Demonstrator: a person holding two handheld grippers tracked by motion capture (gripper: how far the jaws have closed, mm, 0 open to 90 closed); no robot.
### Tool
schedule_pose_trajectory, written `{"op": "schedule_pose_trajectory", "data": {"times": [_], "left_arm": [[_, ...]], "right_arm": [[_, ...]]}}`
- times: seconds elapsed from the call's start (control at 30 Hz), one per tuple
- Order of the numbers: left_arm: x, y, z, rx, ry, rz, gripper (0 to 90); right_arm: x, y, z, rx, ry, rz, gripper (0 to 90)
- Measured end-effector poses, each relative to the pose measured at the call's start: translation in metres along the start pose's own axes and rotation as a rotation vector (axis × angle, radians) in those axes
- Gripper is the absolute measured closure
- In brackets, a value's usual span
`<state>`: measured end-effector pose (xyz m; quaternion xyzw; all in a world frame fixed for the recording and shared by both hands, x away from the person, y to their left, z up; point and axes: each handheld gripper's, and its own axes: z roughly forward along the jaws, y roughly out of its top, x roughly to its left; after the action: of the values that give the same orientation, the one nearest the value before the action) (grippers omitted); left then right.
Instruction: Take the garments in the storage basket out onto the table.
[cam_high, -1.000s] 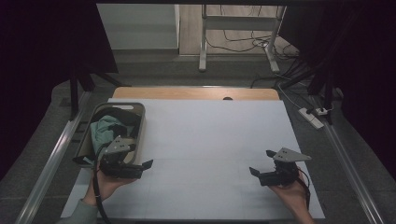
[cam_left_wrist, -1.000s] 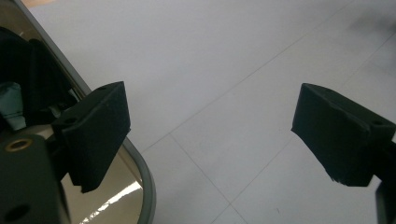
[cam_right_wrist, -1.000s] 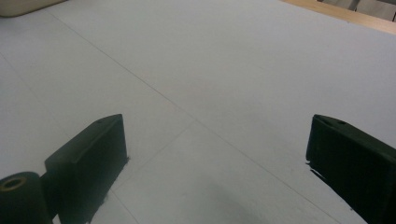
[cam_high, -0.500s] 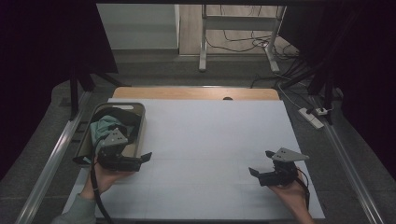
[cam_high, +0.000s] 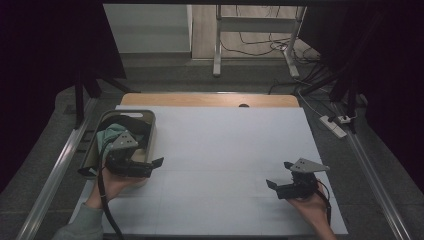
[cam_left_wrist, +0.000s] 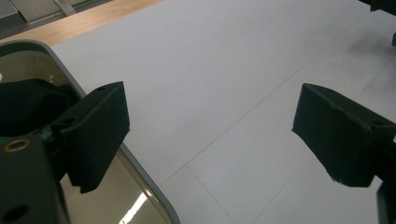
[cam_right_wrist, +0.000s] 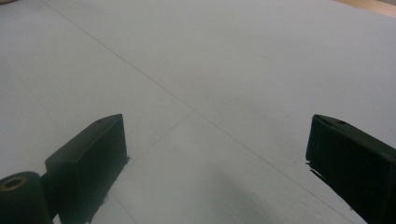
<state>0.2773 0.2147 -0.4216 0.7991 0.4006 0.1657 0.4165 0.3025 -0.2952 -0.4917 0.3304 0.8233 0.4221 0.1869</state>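
Left hand-held gripper (cam_high: 150, 167): it hovers at the near right corner of the basket, jaws spread wide and holding nothing. In the left gripper view (cam_left_wrist: 210, 135) one jaw hangs over the basket's rim and the other over bare worktop, so it straddles the edge rather than reaching in.

Right hand-held gripper (cam_high: 281, 176): it sits low over the near right part of the worktop, well apart from the basket, jaws fully apart and empty. The right gripper view (cam_right_wrist: 215, 154) has plain white surface between them; it seems parked out of the way.

Basket (cam_high: 150, 131): a grey oblong tub at the left edge of the worktop, long side running away from the person, close enough for the left hand to reach.

Cloth (cam_high: 111, 134): teal and dark fabric bundled inside the basket, at its far half, just beyond the left hand-held gripper. How many pieces there are cannot be told.

Worktop (cam_high: 225, 150): a white sheet over a wooden top, bare in the middle, leaving room to lay fabric out.

Step in hand: likely a reach into the basket for the cloth, not yet touching it.
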Motion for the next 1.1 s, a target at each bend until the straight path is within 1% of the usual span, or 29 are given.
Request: {"op": "schedule_pose_trajectory", "data": {"times": [0.07, 0.13, 0.17, 0.3, 0.43, 0.63, 0.67, 0.97, 1.1], "left_arm": [[0.002, 0.002, 0.001, 0.000, 0.005, -0.002, 11.5], [0.002, 0.004, 0.000, 0.000, 0.032, 0.006, 11.4], [0.002, 0.006, -0.002, -0.009, 0.040, 0.009, 11.6], [0.002, 0.009, -0.001, -0.009, 0.035, 0.013, 11.6], [0.005, 0.011, 0.003, -0.006, 0.025, 0.007, 11.6], [0.014, 0.014, 0.010, 0.002, 0.020, -0.014, 11.6], [0.017, 0.014, 0.013, 0.005, 0.020, -0.017, 11.6], [0.028, 0.016, 0.022, 0.024, 0.019, -0.035, 11.6], [0.033, 0.017, 0.024, 0.025, 0.019, -0.046, 11.6]], "right_arm": [[0.000, 0.000, 0.000, 0.001, 0.000, -0.002, 5.1], [0.000, 0.000, 0.001, 0.003, 0.000, -0.002, 5.3], [0.000, 0.000, 0.001, 0.005, -0.004, -0.002, 5.5], [-0.001, -0.001, 0.001, 0.004, -0.004, 0.000, 5.4], [-0.001, -0.001, 0.002, 0.007, -0.003, 0.000, 5.4], [-0.001, -0.001, 0.002, 0.004, -0.002, 0.003, 5.4], [-0.001, -0.001, 0.002, 0.006, -0.004, 0.002, 5.4], [-0.002, -0.002, 0.004, 0.013, -0.004, 0.002, 5.4], [-0.002, -0.002, 0.004, 0.013, -0.004, 0.002, 5.4]]}}
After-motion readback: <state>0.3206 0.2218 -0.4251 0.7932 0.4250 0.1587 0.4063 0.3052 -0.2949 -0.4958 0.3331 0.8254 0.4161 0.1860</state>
